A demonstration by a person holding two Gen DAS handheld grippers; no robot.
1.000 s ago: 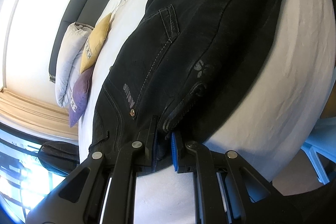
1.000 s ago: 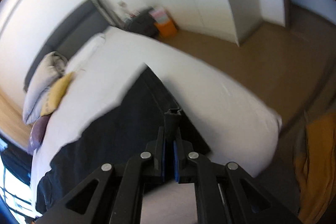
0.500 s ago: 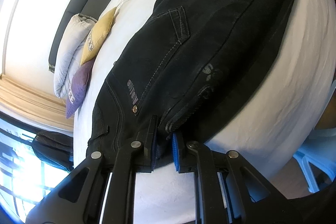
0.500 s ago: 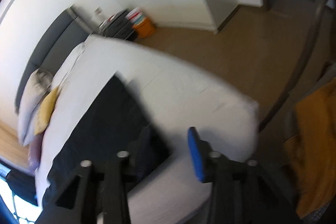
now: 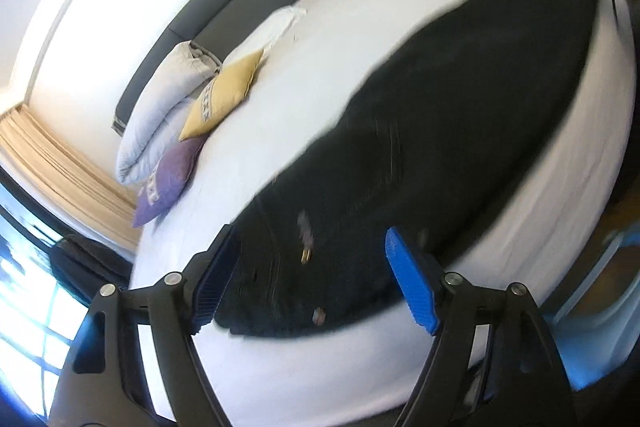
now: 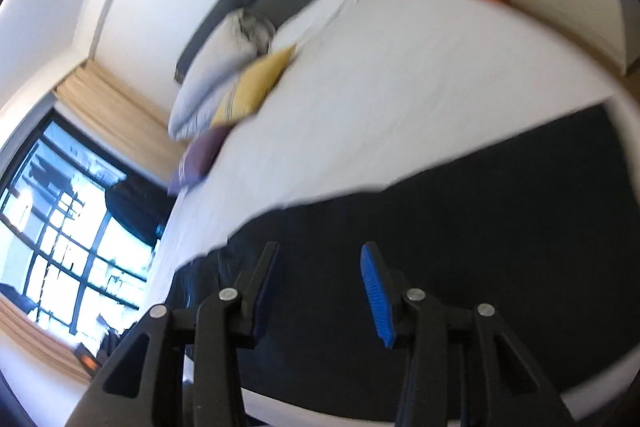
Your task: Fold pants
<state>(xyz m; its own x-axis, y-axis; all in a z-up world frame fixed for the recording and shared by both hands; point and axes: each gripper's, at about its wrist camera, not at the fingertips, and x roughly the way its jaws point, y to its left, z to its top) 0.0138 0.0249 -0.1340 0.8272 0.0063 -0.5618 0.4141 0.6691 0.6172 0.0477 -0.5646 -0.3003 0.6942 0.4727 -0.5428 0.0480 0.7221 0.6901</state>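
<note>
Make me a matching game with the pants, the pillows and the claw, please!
Things:
1. pants
2. yellow pillow
3. purple pillow
4. left claw

Descriptions:
A. open, holding nothing
B. spread out black on the white bed
C. lowest of the pillows, nearest the window
D. leaning on the big white pillow

Pairs: 1-B, 2-D, 3-C, 4-A

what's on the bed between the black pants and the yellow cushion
Nothing: only bare white sheet lies between the black pants and the yellow cushion, clearest in the left wrist view.
</note>
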